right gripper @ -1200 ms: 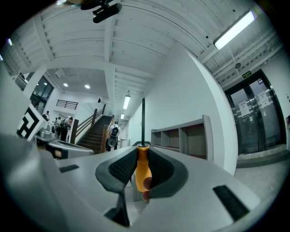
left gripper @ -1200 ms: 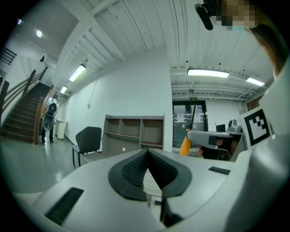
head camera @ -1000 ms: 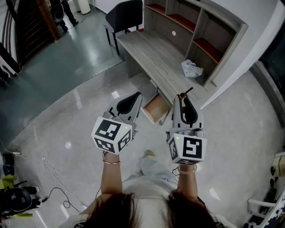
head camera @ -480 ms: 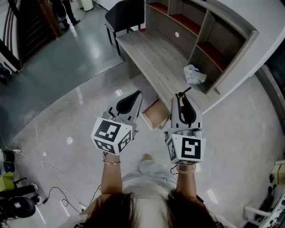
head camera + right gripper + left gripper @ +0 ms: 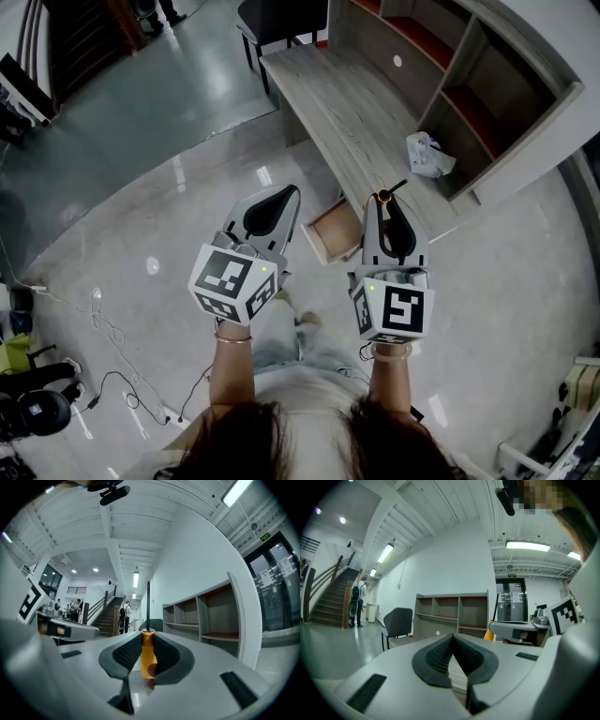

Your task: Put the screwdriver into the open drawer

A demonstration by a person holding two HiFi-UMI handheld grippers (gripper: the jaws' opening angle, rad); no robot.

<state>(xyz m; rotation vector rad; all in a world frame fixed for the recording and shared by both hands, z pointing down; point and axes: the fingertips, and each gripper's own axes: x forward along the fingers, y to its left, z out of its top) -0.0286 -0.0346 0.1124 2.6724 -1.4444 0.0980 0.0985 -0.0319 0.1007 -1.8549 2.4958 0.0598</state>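
My right gripper is shut on the screwdriver's orange handle. The black shaft sticks up past the fingertips. In the head view the screwdriver hangs over the front edge of the grey wooden desk. The open drawer juts out from under that edge, just left of the right gripper, and looks empty. To the drawer's left, my left gripper is shut with nothing in it; its dark pads meet at the tips.
A crumpled white bag lies on the desk by the shelf unit. A dark chair stands at the desk's far end. Cables trail over the glossy floor at left. People stand by a staircase.
The desk and drawer have drifted right and slightly down in the head view as the person stepped forward. Both grippers keep the same pose, the screwdriver still held.
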